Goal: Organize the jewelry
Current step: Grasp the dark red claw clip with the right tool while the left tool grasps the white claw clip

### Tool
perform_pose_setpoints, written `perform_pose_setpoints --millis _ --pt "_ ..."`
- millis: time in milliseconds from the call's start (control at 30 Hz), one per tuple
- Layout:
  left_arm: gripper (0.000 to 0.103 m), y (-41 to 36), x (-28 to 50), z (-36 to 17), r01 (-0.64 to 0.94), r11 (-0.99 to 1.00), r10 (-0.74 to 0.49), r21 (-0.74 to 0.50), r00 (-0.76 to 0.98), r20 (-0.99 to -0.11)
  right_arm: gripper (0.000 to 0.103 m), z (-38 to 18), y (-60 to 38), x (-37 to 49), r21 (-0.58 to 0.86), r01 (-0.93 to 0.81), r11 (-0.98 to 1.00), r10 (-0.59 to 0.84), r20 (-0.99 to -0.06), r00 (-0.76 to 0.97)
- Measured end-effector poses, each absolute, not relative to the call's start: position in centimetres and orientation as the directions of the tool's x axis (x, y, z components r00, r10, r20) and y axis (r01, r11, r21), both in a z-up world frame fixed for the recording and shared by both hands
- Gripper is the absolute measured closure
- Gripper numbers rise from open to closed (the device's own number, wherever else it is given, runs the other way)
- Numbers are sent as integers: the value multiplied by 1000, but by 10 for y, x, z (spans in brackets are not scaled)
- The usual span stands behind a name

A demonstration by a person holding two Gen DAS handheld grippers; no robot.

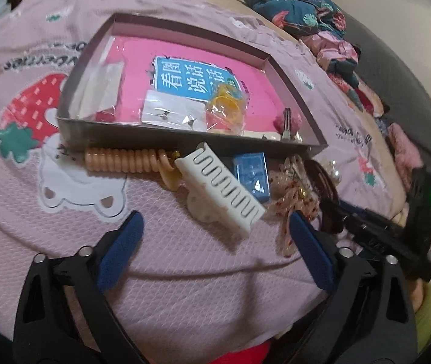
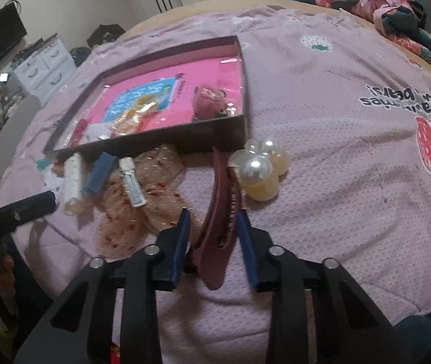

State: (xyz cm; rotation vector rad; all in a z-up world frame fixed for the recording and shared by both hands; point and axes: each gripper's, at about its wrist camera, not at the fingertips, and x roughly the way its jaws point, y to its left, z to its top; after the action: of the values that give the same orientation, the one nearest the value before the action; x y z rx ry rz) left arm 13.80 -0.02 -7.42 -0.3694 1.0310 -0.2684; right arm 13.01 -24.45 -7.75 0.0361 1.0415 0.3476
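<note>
A shallow grey box with a pink book inside lies on the pink bedspread; it also shows in the right wrist view. It holds a bag of yellow bands and a white earring card. In front of it lie a white hair claw, an orange coil tie, a small blue box and a sheer bow. My left gripper is open just short of the white claw. My right gripper is open around a dark red hair clip, beside a pearl clip.
A pile of dark floral clothes lies at the bed's far side. A white drawer unit stands by the wall. The right gripper's body sits just right of the left gripper. A pink plush clip lies in the box.
</note>
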Motion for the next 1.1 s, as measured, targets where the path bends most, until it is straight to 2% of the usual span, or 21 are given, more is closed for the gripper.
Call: perform_pose_setpoints --millis 133,167,267,367,400,467,533,633,1100 --pt "30 -1 151 -81 13 883 -418 -468 473 -776 78 -80 -244 131 183 -275 944 297 -837 460" --pt "31 -1 155 -84 7 878 -427 -479 467 -775 79 -80 -244 131 186 -281 941 303 -834 462" --pt "37 -1 162 -88 -15 872 -427 -490 468 -774 89 -80 -242 131 201 -305 931 329 -826 458" --pt "43 1 168 -93 -39 867 -424 -496 464 -777 90 -79 -239 129 181 -322 929 322 -823 468" --pt "49 2 168 -94 -43 869 -419 -494 469 -778 90 -79 -239 128 183 -323 928 325 -822 468" --pt "51 6 169 -95 -48 858 -432 -512 471 -769 91 -77 -241 127 192 -322 927 334 -816 472" --pt "58 10 167 -96 -51 849 -443 -525 474 -761 91 -76 -242 125 200 -322 926 341 -809 479" --pt "63 12 164 -97 -38 845 -454 -533 474 -754 91 -70 -243 121 193 -330 924 345 -792 504" --pt "64 27 125 -83 -9 858 -441 -513 500 -746 91 -41 -235 105 167 -381 909 374 -731 571"
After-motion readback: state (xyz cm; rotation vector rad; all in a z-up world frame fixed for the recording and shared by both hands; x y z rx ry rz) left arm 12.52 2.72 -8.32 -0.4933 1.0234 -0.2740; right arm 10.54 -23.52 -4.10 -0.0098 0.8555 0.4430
